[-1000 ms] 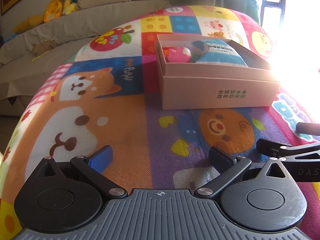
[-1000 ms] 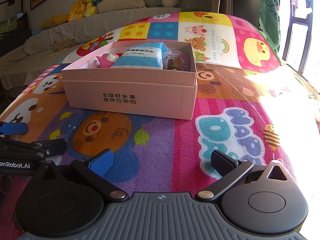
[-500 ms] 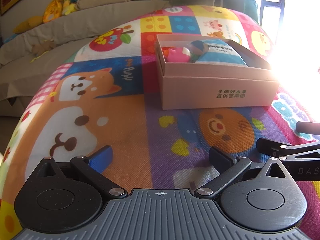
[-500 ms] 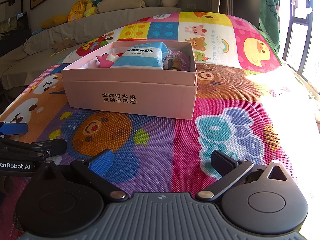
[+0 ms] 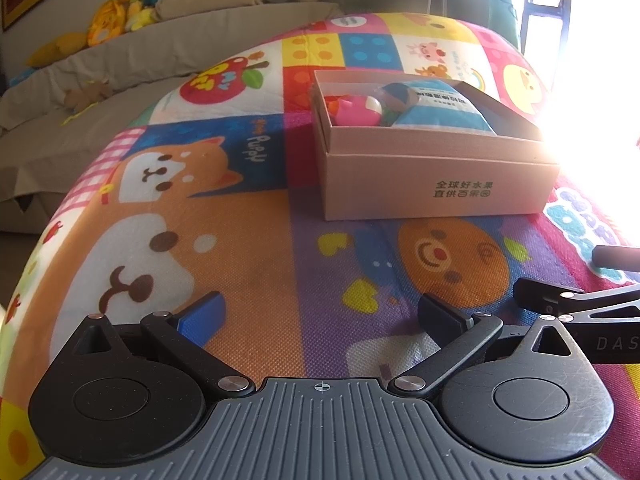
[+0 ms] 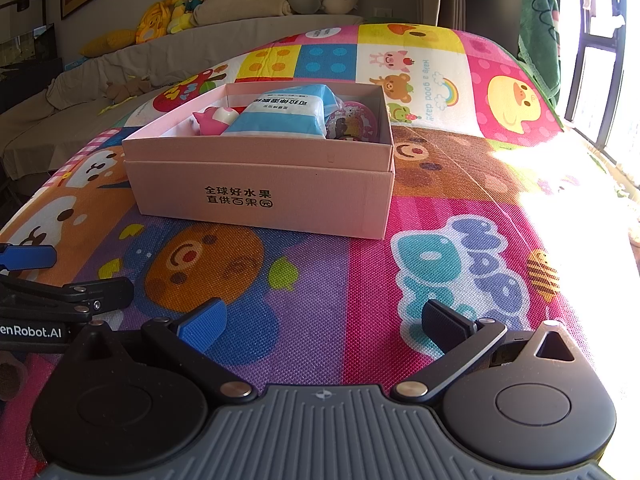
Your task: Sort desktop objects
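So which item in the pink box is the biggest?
The blue and white packet, lying in the middle of the pink box; the pink toy and round patterned item flanking it are smaller.

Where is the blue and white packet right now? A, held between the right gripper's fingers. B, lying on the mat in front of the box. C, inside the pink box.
C: the blue and white packet lies inside the open pink box, beside a pink toy.
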Tool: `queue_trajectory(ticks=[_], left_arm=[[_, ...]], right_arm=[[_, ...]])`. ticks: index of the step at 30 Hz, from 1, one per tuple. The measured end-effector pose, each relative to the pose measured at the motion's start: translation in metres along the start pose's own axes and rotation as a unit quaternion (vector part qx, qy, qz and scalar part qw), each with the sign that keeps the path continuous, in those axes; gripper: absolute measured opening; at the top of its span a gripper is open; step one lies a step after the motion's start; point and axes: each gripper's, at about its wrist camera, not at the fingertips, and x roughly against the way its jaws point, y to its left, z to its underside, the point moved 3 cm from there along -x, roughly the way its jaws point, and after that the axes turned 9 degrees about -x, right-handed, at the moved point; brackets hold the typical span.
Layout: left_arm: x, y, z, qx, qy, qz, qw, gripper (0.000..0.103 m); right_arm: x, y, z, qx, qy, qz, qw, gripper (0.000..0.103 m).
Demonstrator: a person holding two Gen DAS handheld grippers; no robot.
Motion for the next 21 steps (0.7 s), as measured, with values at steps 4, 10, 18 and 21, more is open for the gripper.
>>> queue_trajectory(ticks=[4, 10, 18, 21], left_arm=[[0.0000, 0.0001, 0.0001, 0.000, 0.000, 0.000, 1.0000, 0.103], [0.0000, -0.0002, 0.0002, 0.000, 0.000, 0.001, 1.0000, 0.103], [-0.0002, 0.0002, -0.0004, 0.000, 0.002, 0.003, 1.0000, 0.103], [-0.0004, 0.0009, -0.0005, 0.000, 0.002, 0.006, 1.0000, 0.103]], right_arm=[[-0.0002, -0.0007, -0.0001, 0.000, 0.000, 0.000, 1.000, 0.103], [-0.0003, -0.0009, -0.0002, 0.000, 0.000, 0.000, 1.000, 0.103], [0.0003, -0.0009, -0.0001, 0.000, 0.000, 0.000, 1.000, 0.103], [0.0003, -0.0005, -0.0001, 0.000, 0.000, 0.000, 1.000, 0.103]])
